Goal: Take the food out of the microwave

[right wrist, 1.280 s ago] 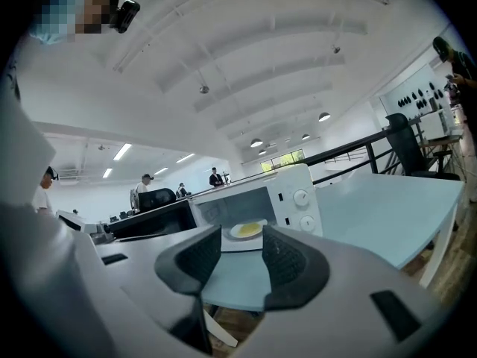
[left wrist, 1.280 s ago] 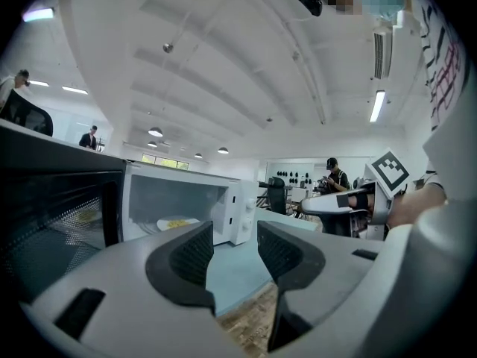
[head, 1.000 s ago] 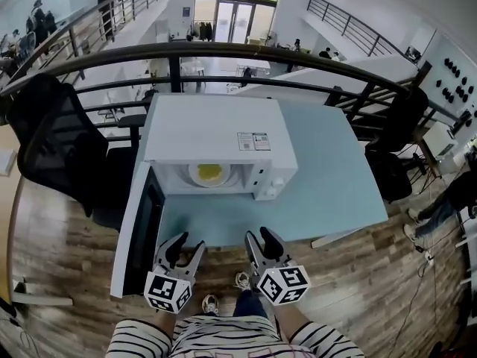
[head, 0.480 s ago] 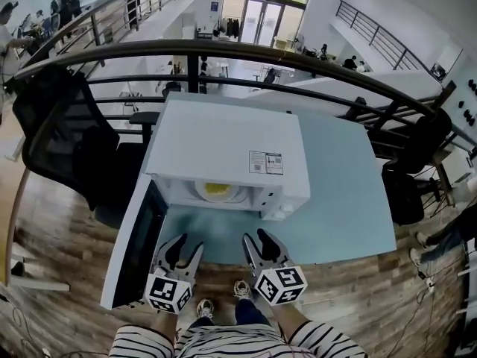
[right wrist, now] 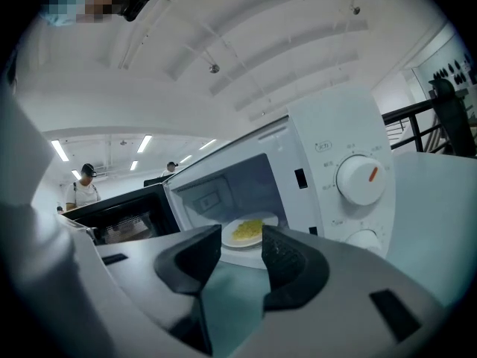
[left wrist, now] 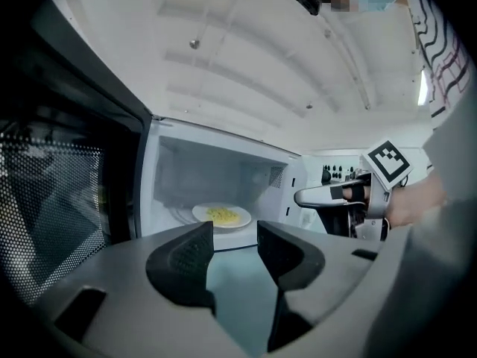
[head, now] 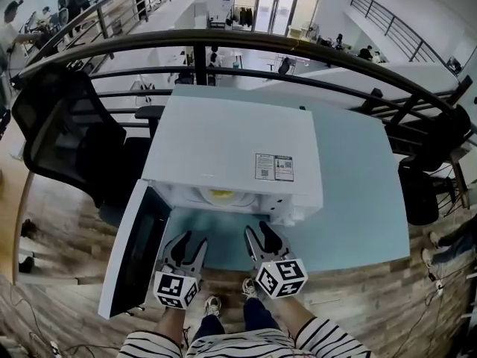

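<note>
A white microwave (head: 223, 144) stands on the pale blue table (head: 358, 200) with its door (head: 138, 252) swung open to the left. Inside, a white plate (left wrist: 221, 215) of yellow food (right wrist: 248, 230) lies on the turntable; the head view shows only its edge (head: 221, 195). My left gripper (head: 188, 246) and right gripper (head: 261, 235) are side by side at the table's front edge, pointing into the cavity, short of the plate. In the left gripper view the jaws (left wrist: 235, 233) stand apart with nothing between them. The right gripper's jaws (right wrist: 241, 248) are likewise empty.
The microwave's control panel with two dials (right wrist: 360, 179) is right of the cavity. The open door's mesh window (left wrist: 52, 200) is close on the left. A black office chair (head: 67, 125) stands left of the table, with a dark railing (head: 223, 47) behind it. People are in the distance.
Both grippers have moved forward and a little down, from before the table's edge to over it, closer to the microwave's opening. Their jaws stay as wide apart.
</note>
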Available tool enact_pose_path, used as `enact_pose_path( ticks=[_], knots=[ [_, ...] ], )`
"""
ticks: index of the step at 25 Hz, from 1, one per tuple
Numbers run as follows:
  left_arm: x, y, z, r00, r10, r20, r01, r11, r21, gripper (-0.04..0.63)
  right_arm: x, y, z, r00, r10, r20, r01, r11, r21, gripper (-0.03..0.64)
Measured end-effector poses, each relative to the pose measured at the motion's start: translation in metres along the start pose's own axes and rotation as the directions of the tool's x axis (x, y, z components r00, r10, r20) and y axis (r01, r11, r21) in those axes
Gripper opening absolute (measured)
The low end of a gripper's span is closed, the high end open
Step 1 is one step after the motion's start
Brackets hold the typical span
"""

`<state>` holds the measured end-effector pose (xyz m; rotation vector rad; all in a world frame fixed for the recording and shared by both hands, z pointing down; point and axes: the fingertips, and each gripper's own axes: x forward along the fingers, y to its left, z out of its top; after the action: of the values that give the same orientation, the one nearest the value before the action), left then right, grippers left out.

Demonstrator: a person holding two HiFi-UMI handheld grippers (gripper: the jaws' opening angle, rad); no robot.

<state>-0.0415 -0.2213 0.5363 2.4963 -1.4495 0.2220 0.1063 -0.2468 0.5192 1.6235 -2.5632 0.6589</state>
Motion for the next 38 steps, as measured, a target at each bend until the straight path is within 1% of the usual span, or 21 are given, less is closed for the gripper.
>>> enact_pose_path(
  ticks=[7, 14, 19, 27, 32, 38],
  knots=[
    [0.027, 0.010, -0.007, 1.000, 0.012, -0.010, -0.012, 1.000, -0.003, 0.166, 0.026, -0.008, -0.014, 1.000, -0.006, -0.011, 0.006, 1.000, 0.008, 0.178],
    [0.057, 0.020, -0.004, 1.000, 0.006, -0.021, -0.005, 1.000, 0.008, 0.166, 0.054, -0.012, -0.030, 0.999, -0.026, -0.037, 0.027, 0.999, 0.018, 0.178],
    [0.078, 0.030, 0.000, 1.000, 0.010, -0.027, -0.010, 1.000, 0.008, 0.175, 0.072, -0.017, -0.033, 0.998, -0.051, -0.035, 0.053, 0.998, 0.041, 0.178],
    [0.104, 0.043, -0.001, 0.999, 0.017, -0.040, -0.018, 0.999, -0.029, 0.181, 0.094, -0.027, -0.029, 0.995, -0.099, -0.005, 0.099, 0.991, 0.084, 0.178],
    [0.115, 0.053, 0.000, 0.999, 0.020, -0.047, -0.022, 0.998, -0.051, 0.187, 0.104, -0.030, -0.028, 0.989, -0.147, -0.006, 0.147, 0.989, 0.035, 0.178],
    [0.128, 0.063, -0.002, 0.997, 0.020, -0.079, -0.024, 0.998, -0.052, 0.198, 0.118, -0.033, -0.032, 0.984, -0.173, -0.031, 0.175, 0.984, 0.037, 0.178]
  ],
)
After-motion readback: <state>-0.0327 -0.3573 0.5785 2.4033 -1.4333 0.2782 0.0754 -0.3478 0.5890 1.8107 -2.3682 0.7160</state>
